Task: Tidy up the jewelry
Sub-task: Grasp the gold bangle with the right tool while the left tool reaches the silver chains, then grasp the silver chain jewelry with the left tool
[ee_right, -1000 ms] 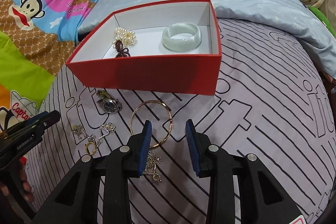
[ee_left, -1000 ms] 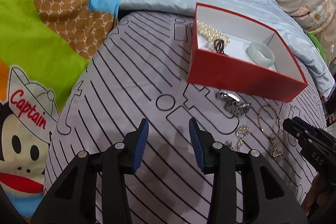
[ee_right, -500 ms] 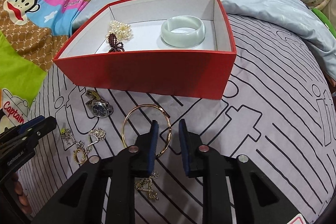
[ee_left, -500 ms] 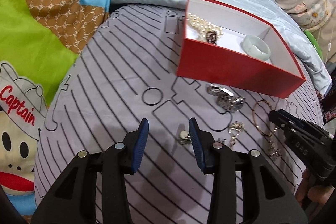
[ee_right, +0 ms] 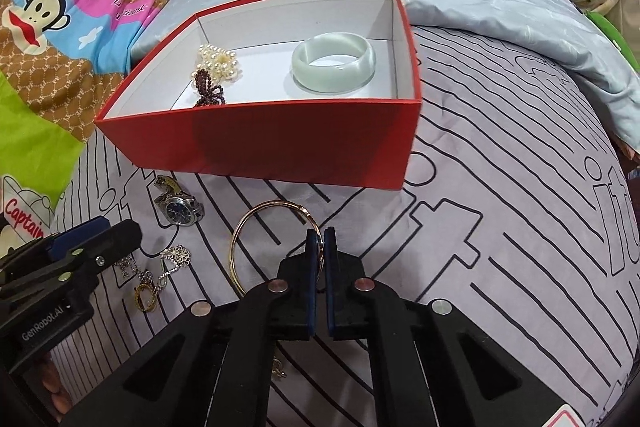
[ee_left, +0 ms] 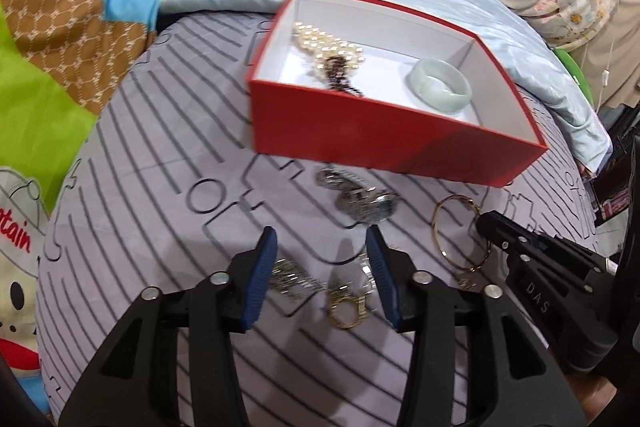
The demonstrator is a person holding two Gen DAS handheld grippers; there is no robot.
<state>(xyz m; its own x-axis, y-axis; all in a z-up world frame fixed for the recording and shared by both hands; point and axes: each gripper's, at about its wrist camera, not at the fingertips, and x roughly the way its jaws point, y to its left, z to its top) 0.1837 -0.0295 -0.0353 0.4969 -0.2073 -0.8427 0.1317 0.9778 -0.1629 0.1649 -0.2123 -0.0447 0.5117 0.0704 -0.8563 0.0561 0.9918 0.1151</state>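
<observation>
Two tongs now differ: our right tongs [ee_right: 319,251], spread a second ago, have pinched the gold bangle [ee_right: 256,227] at lower centre, ready for the red box [ee_right: 280,151], while our left tongs [ee_left: 320,275] stay spread over the small chains [ee_left: 296,281].

left gripper [ee_left: 322,267]: black plastic arms, blue ribbed pads on the fingertips [ee_left: 262,269], round silver screws | its side has white letters "GenRobot.AI" | right gripper [ee_right: 320,247]: same black arms, flat blue pads, silver screws | its side has letters "DAS" | a bit of skin shows at the bottom edges
</observation>
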